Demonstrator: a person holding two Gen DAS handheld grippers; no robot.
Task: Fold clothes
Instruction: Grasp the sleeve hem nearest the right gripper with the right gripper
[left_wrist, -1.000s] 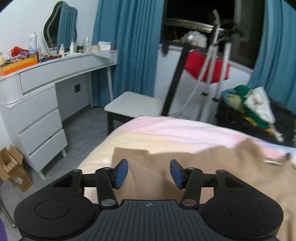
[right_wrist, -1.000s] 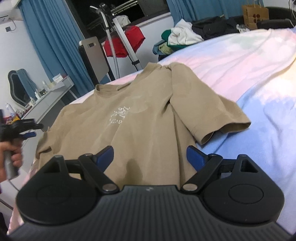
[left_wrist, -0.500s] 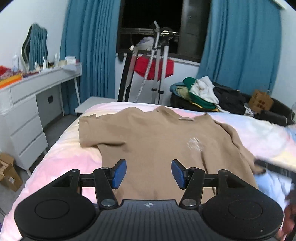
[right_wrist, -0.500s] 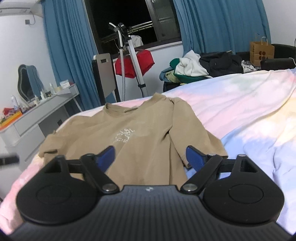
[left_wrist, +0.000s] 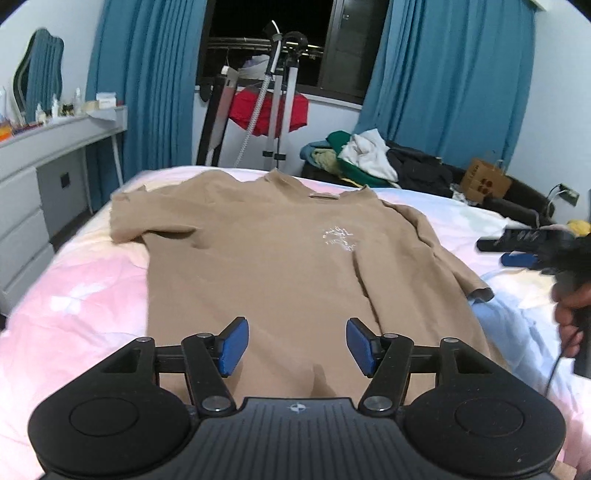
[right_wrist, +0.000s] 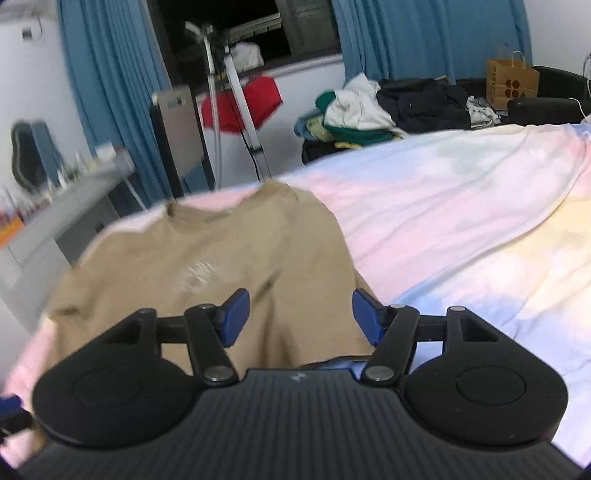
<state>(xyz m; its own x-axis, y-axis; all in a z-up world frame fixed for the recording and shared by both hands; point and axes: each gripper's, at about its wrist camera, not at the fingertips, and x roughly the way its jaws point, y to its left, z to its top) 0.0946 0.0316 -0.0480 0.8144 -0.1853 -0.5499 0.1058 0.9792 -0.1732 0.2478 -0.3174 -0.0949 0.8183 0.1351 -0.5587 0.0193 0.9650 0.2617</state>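
Note:
A tan T-shirt (left_wrist: 277, 258) with a small white chest print lies spread face up on the pastel bed cover (left_wrist: 74, 302), collar at the far end. My left gripper (left_wrist: 295, 347) hovers over the shirt's near hem; its jaws are opening and hold nothing. In the right wrist view, which is blurred, the shirt (right_wrist: 221, 258) sits ahead and to the left. My right gripper (right_wrist: 301, 319) hangs above its near right part, with its jaws closing on empty air. A hand holds the right gripper (left_wrist: 524, 247) at the shirt's right side in the left wrist view.
A white dresser (left_wrist: 29, 177) stands left of the bed. Behind the bed are a metal stand (left_wrist: 277, 110) with a red cloth, blue curtains, a pile of clothes (left_wrist: 362, 155) and a brown paper bag (left_wrist: 484, 181). Bare bed cover (right_wrist: 461, 221) stretches to the right.
My left gripper swung from the bed's left edge, facing the dresser, round to the shirt's near hem, its jaws slightly wider. My right gripper's jaws narrowed and it rose a little.

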